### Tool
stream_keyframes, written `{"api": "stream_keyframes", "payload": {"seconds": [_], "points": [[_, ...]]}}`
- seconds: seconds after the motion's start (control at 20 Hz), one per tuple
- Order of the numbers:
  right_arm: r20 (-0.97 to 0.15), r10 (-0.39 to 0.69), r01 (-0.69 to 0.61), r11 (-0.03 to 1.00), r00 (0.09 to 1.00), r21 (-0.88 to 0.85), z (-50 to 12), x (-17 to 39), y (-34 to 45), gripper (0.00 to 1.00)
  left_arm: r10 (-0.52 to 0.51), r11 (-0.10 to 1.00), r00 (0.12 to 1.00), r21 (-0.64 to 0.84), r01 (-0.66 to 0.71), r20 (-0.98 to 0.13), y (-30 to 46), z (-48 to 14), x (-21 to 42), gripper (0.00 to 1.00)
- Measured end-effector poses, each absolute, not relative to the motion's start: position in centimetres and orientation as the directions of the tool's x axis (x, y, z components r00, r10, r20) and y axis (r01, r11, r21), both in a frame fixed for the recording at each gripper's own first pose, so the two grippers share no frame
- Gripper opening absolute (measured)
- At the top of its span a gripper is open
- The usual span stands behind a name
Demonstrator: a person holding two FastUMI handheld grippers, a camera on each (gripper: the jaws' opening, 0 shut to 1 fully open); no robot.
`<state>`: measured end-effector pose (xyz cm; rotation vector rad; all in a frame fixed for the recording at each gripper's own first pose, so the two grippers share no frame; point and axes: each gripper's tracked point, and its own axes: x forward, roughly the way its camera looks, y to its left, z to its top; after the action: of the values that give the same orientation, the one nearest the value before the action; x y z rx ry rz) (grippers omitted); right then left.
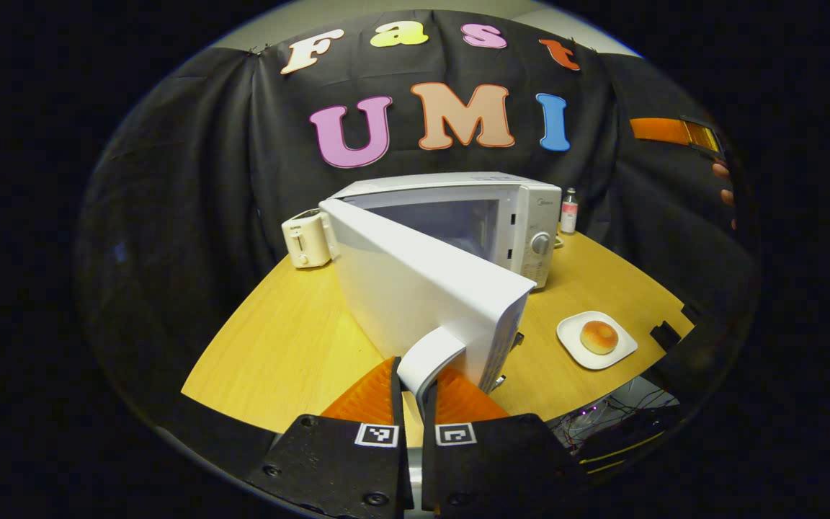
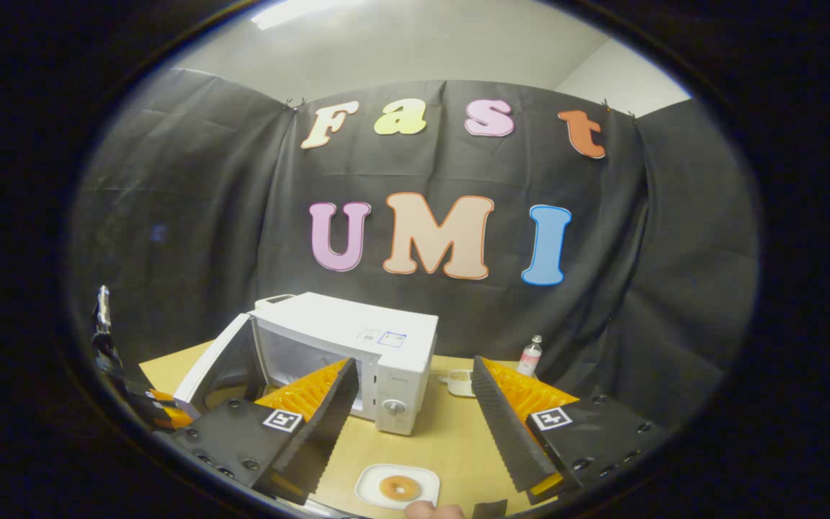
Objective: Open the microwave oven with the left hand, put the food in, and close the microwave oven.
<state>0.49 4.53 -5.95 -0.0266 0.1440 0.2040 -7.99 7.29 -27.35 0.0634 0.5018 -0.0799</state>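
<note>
The white microwave (image 1: 523, 216) stands mid-table with its door (image 1: 422, 288) swung out toward me. My left gripper (image 1: 415, 393) is shut on the door's white handle (image 1: 429, 357). A doughnut (image 1: 599, 336) lies on a small white plate (image 1: 572, 333) to the right of the door. In the right gripper view my right gripper (image 2: 415, 425) hangs open above and behind the plate (image 2: 368, 484) with the doughnut (image 2: 398, 488). There the microwave (image 2: 357, 339) shows its cavity, with the door (image 2: 213, 367) angled out to the left.
A cream toaster (image 1: 305, 241) stands left of the microwave. A small bottle (image 1: 568, 211) and a little white cup (image 2: 460, 382) stand behind its right side. Cables (image 1: 602, 418) hang below the table's near edge. A fingertip (image 2: 433, 510) shows just below the plate.
</note>
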Motion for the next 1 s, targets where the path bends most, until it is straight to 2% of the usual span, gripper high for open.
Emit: {"api": "stream_keyframes", "payload": {"seconds": [0.15, 0.3, 0.8, 1.0], "points": [[-0.147, 0.201, -0.206, 0.978, 0.968, -0.018, -6.3, -0.1, 6.2, 0.96, 0.004, 0.996, 0.876, 0.075, 0.037, -0.483, 11.2, -27.5, -9.0, 0.04], [-0.147, 0.199, -0.207, 0.978, 0.969, -0.038, -6.6, -0.6, 7.6, 0.96, -0.021, 1.000, 0.876, 0.007, 0.028, -0.481, 13.1, -27.6, -9.5, 0.04], [-0.165, 0.172, -0.180, 0.983, 0.971, -0.037, -9.9, -1.7, 8.2, 0.97, -0.091, 0.996, 0.905, -0.037, 0.083, -0.416, 18.2, -27.6, -9.8, 0.04], [-0.228, 0.175, -0.178, 0.984, 0.958, 0.009, -15.4, -2.4, 7.9, 0.97, -0.086, 0.996, 0.910, -0.043, 0.075, -0.406, 18.1, -27.6, -9.8, 0.04]]}}
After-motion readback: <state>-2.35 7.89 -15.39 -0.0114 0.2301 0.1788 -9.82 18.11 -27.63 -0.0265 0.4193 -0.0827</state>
